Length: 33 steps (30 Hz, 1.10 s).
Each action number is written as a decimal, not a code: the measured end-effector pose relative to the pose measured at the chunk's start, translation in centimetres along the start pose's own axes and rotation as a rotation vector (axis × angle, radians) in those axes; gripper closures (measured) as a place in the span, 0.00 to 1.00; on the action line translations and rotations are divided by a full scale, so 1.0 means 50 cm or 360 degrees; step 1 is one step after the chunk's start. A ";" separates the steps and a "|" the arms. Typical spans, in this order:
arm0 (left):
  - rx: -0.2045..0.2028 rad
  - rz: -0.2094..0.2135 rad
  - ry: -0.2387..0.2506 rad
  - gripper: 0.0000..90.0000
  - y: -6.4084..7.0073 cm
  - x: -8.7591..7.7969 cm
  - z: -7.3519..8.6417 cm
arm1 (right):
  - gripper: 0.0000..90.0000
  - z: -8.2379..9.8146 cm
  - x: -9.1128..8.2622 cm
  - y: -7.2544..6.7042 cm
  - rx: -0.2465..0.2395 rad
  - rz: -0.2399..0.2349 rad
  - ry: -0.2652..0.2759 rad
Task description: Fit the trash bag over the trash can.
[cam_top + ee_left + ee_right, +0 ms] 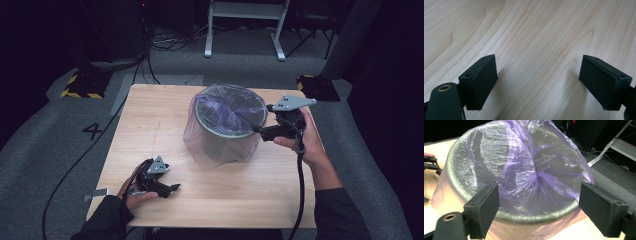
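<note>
A dark round bin [227, 127] stands on the wooden table [150, 125], lined with a thin purple plastic bag [215, 145] folded down over its rim. In the right gripper view the bag [529, 170] sags crumpled into the bin's mouth, stretched over the rim [529, 217]. My right gripper [260, 131] is open just beside the bin's right rim, its jaws standing either side of the near rim [539, 212] with nothing pinched. My left gripper [172, 189] rests open near the table's front left, and its jaws [537, 85] hover over bare wood.
The table's front edge runs close below my left hand. Cables [75, 165] trail from both grippers down to the grey floor. A white frame [245, 25] and yellow-black stand bases [80, 85] stand beyond the far edge.
</note>
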<state>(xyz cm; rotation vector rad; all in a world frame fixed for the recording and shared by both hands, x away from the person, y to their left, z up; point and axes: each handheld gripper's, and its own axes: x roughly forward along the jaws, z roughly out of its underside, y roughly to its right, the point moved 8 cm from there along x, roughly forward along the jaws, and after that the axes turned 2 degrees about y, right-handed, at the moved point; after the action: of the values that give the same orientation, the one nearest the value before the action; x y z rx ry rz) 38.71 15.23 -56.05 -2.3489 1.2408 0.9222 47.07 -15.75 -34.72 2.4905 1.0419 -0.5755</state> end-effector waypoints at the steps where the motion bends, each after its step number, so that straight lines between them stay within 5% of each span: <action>1: 0.0001 0.0000 0.0000 0.16 0.000 0.000 0.000 | 0.19 0.001 -0.002 -0.001 0.0007 -0.0006 0.0001; 21: 0.0001 0.0000 0.0000 0.16 0.000 0.000 0.000 | 0.19 0.043 -0.023 -0.057 -0.0102 -0.0025 -0.0007; 33: 0.0001 0.0000 0.0000 0.16 0.000 0.000 0.000 | 0.19 0.093 -0.008 -0.065 -0.0124 -0.0033 -0.0104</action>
<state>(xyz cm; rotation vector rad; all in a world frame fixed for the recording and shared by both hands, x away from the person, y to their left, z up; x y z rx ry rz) 38.71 15.23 -56.05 -2.3487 1.2412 0.9216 43.41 -16.12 -39.07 2.3799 1.0460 -0.6066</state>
